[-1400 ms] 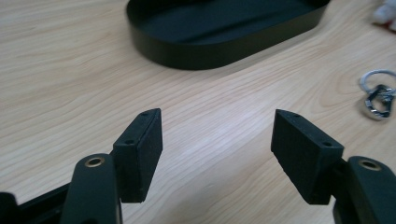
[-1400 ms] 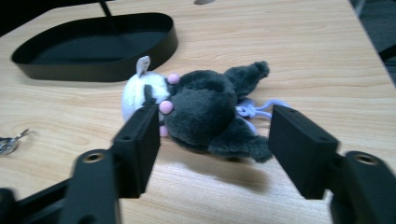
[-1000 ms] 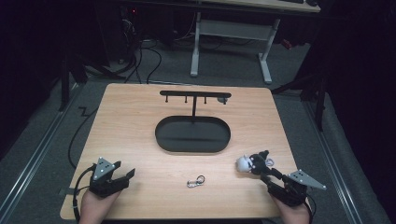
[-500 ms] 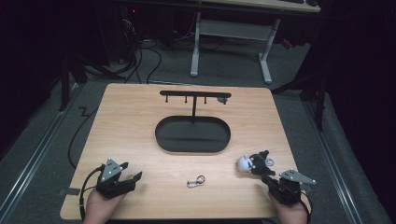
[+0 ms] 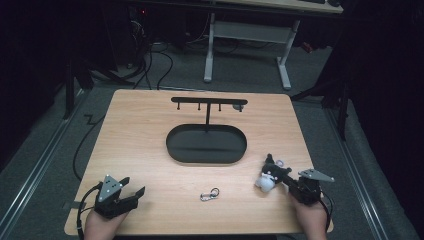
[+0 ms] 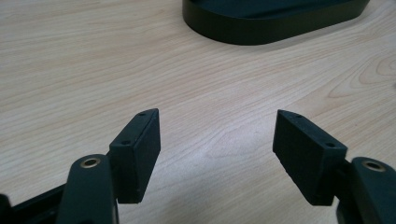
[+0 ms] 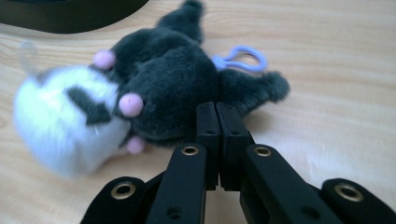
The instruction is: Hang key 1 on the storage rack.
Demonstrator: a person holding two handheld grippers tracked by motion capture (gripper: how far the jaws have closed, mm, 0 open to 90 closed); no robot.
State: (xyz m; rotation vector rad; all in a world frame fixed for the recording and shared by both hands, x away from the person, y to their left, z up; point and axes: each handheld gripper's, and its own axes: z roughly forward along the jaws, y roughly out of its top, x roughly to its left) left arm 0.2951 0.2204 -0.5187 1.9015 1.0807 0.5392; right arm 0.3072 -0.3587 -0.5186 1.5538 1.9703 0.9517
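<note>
**Right claw pressed together at the plush toy, left claw spread over bare wood**

Nearest the person, at the front edge of the tabletop (image 5: pixel 150 150), two hands come in from below. The left claw (image 5: pixel 131 194) sits at the front left corner with its jaws spread wide apart; in the left gripper view (image 6: pixel 217 154) nothing but plain wood grain lies between them.

At the front right, the right claw (image 5: pixel 280 181) points toward the plush toy (image 5: pixel 270 176). Its jaws have just been closing and now stand pressed together, pad to pad, as the right gripper view (image 7: pixel 217 122) shows. Their tips lie right at the dark body of the plush toy (image 7: pixel 163 88); whether any fur is pinched between them cannot be told. The toy lies on its side on the wood, white face toward the left of that view, with pink spots and a small lilac loop (image 7: pixel 240 58) at its back.

Between the two hands, a little farther in, a small metal clasp (image 5: pixel 209 193) lies by itself on the wood, well apart from both claws.

Beyond it, at the middle of the tabletop, stands a black oval tray (image 5: pixel 206 144). From its far rim a thin post rises to a black hanger bar (image 5: pixel 207 100) with short pegs beneath it.
</note>
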